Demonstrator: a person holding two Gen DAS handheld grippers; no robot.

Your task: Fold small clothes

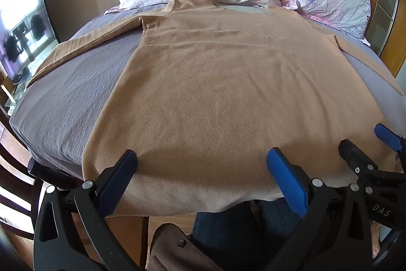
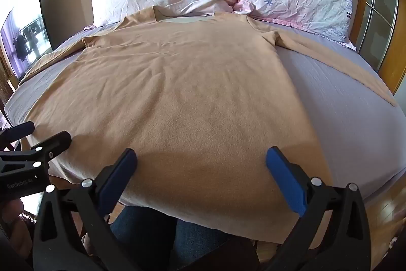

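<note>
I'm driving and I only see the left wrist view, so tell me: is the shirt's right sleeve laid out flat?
Observer: Yes. The right sleeve lies flat, stretched slantwise away from the shirt across the sheet.
Operator: Is my right tool holding anything?
Observer: No. The right tool is open at the shirt's hem, its fingers wide apart, gripping nothing.
</note>
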